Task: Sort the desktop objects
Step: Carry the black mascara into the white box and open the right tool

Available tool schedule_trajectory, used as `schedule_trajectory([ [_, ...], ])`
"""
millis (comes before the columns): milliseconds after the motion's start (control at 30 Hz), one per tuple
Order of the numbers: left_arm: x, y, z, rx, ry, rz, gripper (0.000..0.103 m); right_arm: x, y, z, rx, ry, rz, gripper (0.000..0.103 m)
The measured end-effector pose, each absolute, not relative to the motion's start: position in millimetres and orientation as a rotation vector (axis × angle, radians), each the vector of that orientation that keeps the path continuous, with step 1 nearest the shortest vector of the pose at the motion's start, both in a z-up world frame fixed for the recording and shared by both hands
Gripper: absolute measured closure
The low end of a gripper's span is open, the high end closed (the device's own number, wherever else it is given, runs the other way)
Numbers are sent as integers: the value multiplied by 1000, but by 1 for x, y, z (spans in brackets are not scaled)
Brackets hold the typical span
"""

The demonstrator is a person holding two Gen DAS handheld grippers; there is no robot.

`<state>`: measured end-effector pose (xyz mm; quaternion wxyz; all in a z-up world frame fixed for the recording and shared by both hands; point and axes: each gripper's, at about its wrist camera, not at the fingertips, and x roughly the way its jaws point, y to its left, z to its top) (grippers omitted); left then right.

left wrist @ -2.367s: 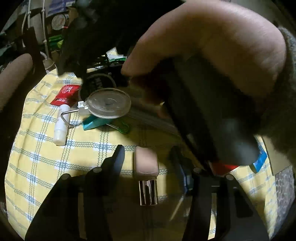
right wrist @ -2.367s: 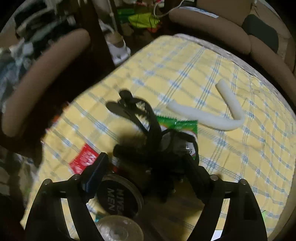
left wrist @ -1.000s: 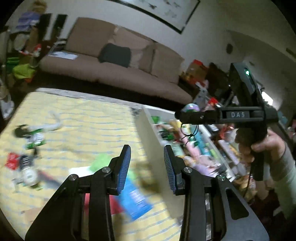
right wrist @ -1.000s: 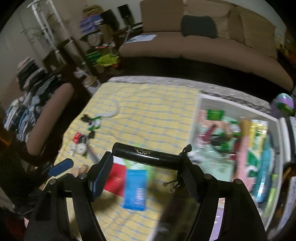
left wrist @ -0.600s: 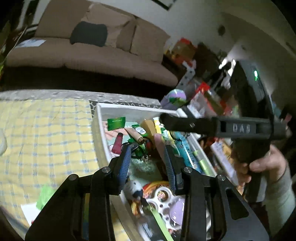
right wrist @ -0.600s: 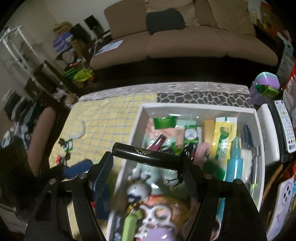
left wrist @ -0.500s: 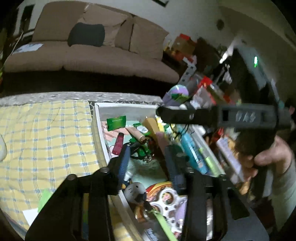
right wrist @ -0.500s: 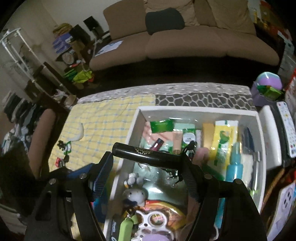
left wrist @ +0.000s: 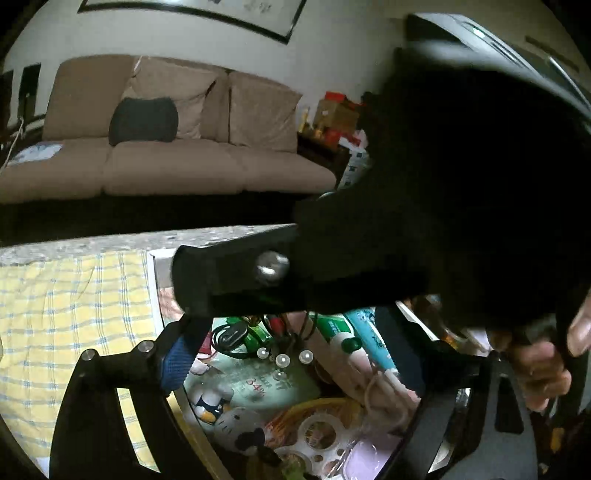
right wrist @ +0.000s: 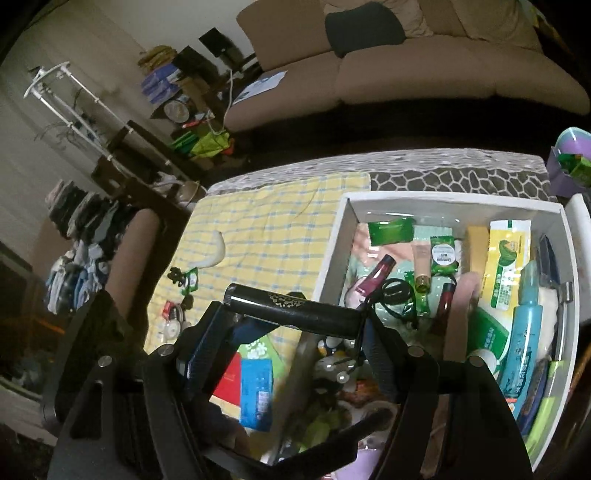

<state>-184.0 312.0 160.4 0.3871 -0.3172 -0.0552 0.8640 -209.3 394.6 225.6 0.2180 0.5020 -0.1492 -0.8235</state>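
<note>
Over the white box (right wrist: 334,236), already crowded with sorted things, the right gripper (right wrist: 295,325) clamps a black tube (right wrist: 291,310) crosswise, seemingly ready to drop it in, while the left gripper (left wrist: 295,354) hangs just beside it, spread wide and empty.

A pale green packet (left wrist: 258,384) in the white box (left wrist: 162,266) is showing the number "34"; other labels in the box are staying too blurred to read.

Dim room — tan sofa (left wrist: 166,155), dark cushion (left wrist: 144,120), framed picture (left wrist: 192,11) above.
</note>
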Motion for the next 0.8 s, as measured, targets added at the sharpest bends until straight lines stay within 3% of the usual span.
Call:
schedule_trajectory([
  [233, -217, 318, 132, -894, -137, 2239, 21, -237, 405, 199, 1448, -431, -2306, 29],
  [500, -245, 340, 100, -1014, -46, 2239, 15, -274, 413, 141, 1620, -411, -2322, 27],
  [567, -245, 334, 100, -1016, -74, 2230, 11, -275, 425, 139, 1645, -485, -2300, 17],
  [800, -225, 317, 112, -1027, -116, 2229, 11, -252, 451, 161, 1603, -511, -2347, 17],
])
